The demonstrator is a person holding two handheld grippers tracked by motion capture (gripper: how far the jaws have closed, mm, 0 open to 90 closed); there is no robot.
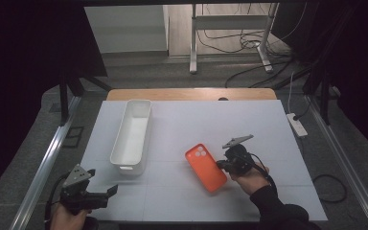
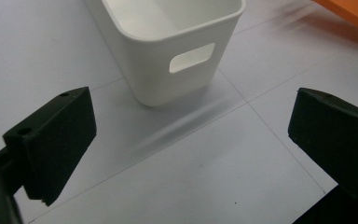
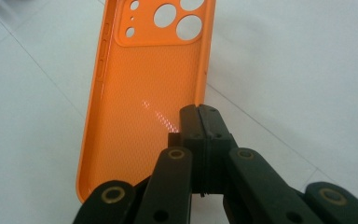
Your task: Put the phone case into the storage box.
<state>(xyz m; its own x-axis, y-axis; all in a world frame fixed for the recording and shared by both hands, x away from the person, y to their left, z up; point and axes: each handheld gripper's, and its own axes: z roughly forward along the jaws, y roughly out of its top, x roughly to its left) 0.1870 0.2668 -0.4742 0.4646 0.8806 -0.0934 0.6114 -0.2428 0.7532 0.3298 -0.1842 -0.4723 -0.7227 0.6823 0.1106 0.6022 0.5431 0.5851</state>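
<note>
- An orange phone case (image 3: 144,93) lay open side up on the white tabletop (image 1: 268,129), near the middle and slightly right, its camera cut-outs at the far end.
- The right hand-held gripper (image 3: 201,114) had its jaws pressed together on the case's right side wall, pinching that thin rim close to the near end.
- The case looked light, thin and somewhat flexible, with a glossy inner face that could slip; a grip on the side wall seemed the only edge on offer, and a hold that far from the middle would likely let the far end droop when lifted.
- A white oblong bin (image 1: 132,136) with a handle slot in its near end stood left of the case, well apart from it; what could be seen of its inside was empty.
- The left hand-held gripper (image 1: 106,194) hovered over the tabletop's near-left corner, jaws spread wide with nothing between them, facing the bin's near end.
</note>
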